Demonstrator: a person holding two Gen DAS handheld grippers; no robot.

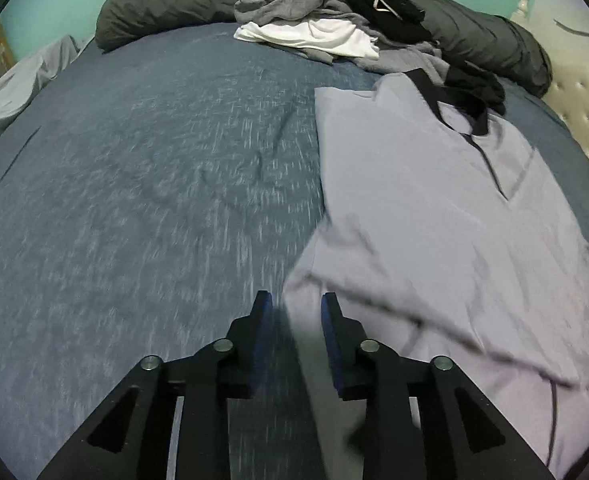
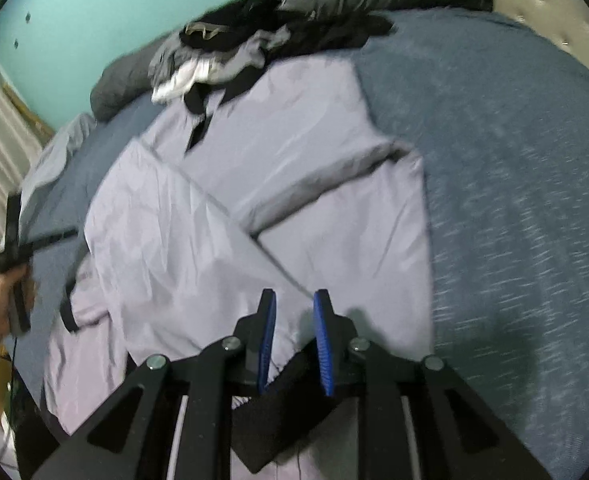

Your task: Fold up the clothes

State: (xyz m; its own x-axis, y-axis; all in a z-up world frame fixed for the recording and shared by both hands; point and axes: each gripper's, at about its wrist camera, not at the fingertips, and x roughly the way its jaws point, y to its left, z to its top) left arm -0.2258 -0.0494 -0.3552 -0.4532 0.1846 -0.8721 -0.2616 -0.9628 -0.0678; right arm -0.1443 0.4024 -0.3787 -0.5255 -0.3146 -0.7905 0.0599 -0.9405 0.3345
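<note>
- The left gripper (image 1: 296,300) fingers (image 1: 263,312) are standing apart, with a strip of the light purple shirt (image 1: 434,208) showing in the gap. It is too blurry to tell if they are pinching the cloth.
- The right gripper (image 2: 294,300) fingers (image 2: 268,316) are also standing apart. A black band (image 2: 282,412) of the shirt is sitting low between them, near the blue pads, but I cannot tell if they are squeezing it.
- The shirt is lying on the blue bed sheet (image 1: 134,200). Its near part is lifting up toward the left gripper, and one side is lying folded over the middle.
- The black collar (image 1: 454,108) is pointing toward the far end of the bed.
- A pile of grey, white and black clothes (image 1: 326,12) is sitting just past the collar.
- A dark grey blanket roll (image 1: 166,4) is lying behind the pile.
- A hand (image 2: 2,308) is holding the other gripper's handle at the left edge of the right wrist view.
</note>
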